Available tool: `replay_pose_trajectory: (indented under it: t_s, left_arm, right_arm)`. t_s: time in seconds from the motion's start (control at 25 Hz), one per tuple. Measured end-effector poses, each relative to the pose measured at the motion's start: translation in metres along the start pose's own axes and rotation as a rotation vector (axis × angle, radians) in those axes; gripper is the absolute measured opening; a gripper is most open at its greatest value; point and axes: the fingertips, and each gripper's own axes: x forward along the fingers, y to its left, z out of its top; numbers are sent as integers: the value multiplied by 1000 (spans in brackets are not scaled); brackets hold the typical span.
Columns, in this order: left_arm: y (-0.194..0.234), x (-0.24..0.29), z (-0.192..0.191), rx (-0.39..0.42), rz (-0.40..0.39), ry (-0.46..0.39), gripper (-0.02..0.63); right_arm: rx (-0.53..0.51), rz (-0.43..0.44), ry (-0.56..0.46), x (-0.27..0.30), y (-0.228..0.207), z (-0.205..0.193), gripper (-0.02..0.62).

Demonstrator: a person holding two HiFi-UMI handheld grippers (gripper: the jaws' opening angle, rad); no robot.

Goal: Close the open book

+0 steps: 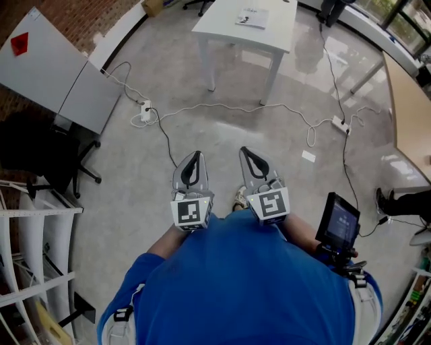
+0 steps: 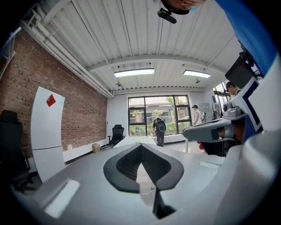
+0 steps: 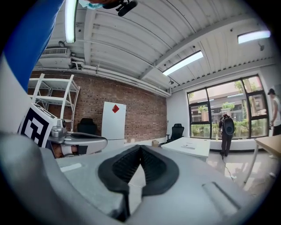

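The left hand-held gripper [image 1: 193,156] and right hand-held gripper [image 1: 245,152] are both closed on nothing, while what seems to be the book [image 1: 252,18] lies flat on the white bench [image 1: 222,28], far ahead and slightly right, marginally nearer the right one.

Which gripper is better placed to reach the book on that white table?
Right, narrowly: the book lies straight ahead of the right gripper, while the left gripper sits off to its side. Both are shut, empty, far off.
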Motion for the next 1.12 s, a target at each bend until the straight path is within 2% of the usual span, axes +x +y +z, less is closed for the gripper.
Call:
replay_pose_trajectory:
  t_s: [0.32, 0.56, 0.8, 1.12]
  left_arm:
    - [-38, 126, 22, 43, -77, -19, 6]
    - [-55, 152, 20, 48, -118, -26, 6]
    - [-52, 168, 20, 36, -140, -10, 6]
    - [-30, 250, 6, 16, -181, 2, 6]
  right_arm:
    - [44, -86, -23, 43, -119, 6, 3]
    - [52, -141, -24, 43, -148, -1, 3]
    - [59, -166, 5, 54, -159, -2, 3]
    - [66, -203, 42, 124, -201, -13, 3]
